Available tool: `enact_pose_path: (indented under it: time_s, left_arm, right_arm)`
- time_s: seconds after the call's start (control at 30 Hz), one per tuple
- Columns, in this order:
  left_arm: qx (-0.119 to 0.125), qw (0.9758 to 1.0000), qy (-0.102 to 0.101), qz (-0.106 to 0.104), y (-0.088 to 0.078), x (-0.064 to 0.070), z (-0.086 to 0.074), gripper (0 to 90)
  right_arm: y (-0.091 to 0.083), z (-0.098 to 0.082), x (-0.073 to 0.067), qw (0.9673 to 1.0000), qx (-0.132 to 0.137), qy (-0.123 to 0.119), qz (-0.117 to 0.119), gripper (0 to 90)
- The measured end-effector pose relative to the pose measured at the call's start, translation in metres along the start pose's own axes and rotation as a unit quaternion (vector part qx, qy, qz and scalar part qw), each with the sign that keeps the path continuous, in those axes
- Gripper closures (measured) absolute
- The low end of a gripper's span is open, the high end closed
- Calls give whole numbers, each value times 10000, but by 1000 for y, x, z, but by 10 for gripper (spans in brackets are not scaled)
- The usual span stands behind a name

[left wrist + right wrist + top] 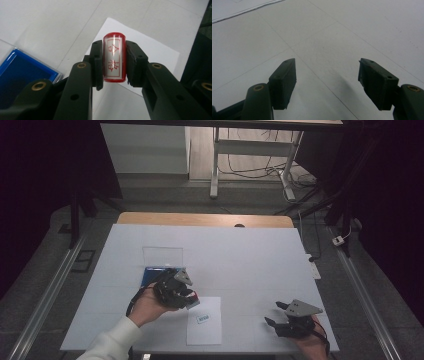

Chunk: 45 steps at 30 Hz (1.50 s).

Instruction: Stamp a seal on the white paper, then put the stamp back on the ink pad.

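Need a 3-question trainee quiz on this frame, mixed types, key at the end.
1. True or false: the left gripper is shut on the red stamp.
2. How do the jaws of the right gripper stand? A) wide apart with nothing between them B) closed on a sheet C) closed on a cable
3. Fill in: the blue ink pad lies on the ____ side of the white sheet, toward the table's far edge.

Key:
1. True; its pads press both sides of the stamp.
2. A.
3. Left, in the high view. The sheet carries a small blue stamped mark.
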State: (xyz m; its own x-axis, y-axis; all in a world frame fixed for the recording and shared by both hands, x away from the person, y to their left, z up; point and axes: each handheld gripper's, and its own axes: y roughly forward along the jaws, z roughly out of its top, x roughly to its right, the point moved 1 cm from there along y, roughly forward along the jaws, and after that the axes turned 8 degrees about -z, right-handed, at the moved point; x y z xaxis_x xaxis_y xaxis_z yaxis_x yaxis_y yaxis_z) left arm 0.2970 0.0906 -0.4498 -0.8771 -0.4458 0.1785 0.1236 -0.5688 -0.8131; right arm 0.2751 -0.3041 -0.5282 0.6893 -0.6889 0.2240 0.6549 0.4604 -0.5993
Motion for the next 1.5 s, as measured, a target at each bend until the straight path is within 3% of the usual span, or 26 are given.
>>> enact_pose_path:
  time_s: [0.37, 0.73, 1.13, 1.5]
  left_arm:
    - [208, 9992, -311, 172, -15, -22, -8, 696]
    - [328, 9964, -660, 408, -32, -45, -21, 698]
    - [402, 9908, -1071, 718, -40, -73, -36, 698]
    - [296, 9831, -1385, 1157, -33, -99, -45, 698]
  right_arm:
    - [-1, 0, 1, 10000, 29, 23, -16, 303]
    - [-1, 0, 1, 10000, 23, 25, -43, 303]
    - [-2, 0, 2, 10000, 53, 48, -38, 303]
    - [-2, -1, 2, 10000, 36, 48, -40, 303]
